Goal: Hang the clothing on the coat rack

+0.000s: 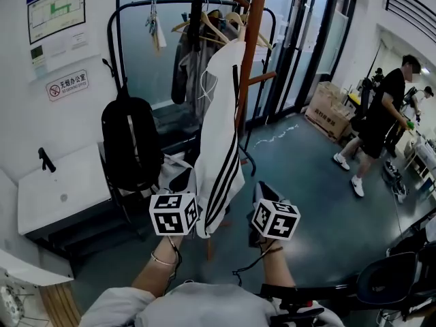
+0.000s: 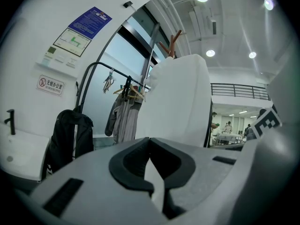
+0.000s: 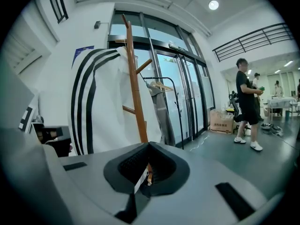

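Lobby, glass doors. Jacket [image 1: 219, 148] hangs off coat rack [image 1: 252, 46] top: soft, light; grip collar. Left gripper [image 2: 150, 142], right gripper [image 3: 149, 146] both closed.

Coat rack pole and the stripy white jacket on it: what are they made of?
The coat rack looks like wood: warm brown, matte, with angled pegs. The jacket looks like smooth synthetic cloth, maybe polyester: it hangs in soft folds with a slight sheen.
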A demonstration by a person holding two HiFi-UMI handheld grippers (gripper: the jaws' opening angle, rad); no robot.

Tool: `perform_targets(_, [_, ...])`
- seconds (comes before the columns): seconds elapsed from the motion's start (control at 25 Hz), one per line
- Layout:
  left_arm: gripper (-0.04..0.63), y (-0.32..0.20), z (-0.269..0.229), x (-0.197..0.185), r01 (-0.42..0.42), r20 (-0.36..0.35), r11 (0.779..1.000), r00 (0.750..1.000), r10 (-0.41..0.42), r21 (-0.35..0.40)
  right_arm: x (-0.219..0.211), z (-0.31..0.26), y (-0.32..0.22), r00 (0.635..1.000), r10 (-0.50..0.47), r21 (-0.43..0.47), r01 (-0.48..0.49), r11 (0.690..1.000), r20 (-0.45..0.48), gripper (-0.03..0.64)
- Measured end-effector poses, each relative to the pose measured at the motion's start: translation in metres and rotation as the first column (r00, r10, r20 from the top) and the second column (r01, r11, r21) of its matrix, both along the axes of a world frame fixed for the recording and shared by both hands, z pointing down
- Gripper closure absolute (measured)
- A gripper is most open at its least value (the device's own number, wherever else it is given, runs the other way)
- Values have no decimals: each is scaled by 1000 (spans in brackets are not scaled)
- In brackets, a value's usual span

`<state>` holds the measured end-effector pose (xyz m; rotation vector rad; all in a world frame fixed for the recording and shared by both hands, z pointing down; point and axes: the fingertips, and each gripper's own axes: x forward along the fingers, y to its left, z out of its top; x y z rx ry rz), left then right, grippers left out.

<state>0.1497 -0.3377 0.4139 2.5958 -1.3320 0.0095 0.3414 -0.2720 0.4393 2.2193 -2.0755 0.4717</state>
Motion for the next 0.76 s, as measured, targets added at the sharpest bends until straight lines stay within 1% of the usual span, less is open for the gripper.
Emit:
perform_targets(0.2, [588, -2, 9, -2, 10, -2, 1000, 1000, -10, -19, 1, 12, 2, 1000, 6, -22, -6, 1000, 11, 594])
perform_targets(0.4, [588, -3, 12, -6, 13, -4, 1000, 1000, -13, -27, 3, 9, 1, 1000, 14, -12, -14, 1000, 7, 594])
perform_targets(0.76, [588, -6, 14, -6, 10, -1, 999, 1000, -10, -33, 10, 11, 0, 999, 31, -9, -30, 999, 27, 594])
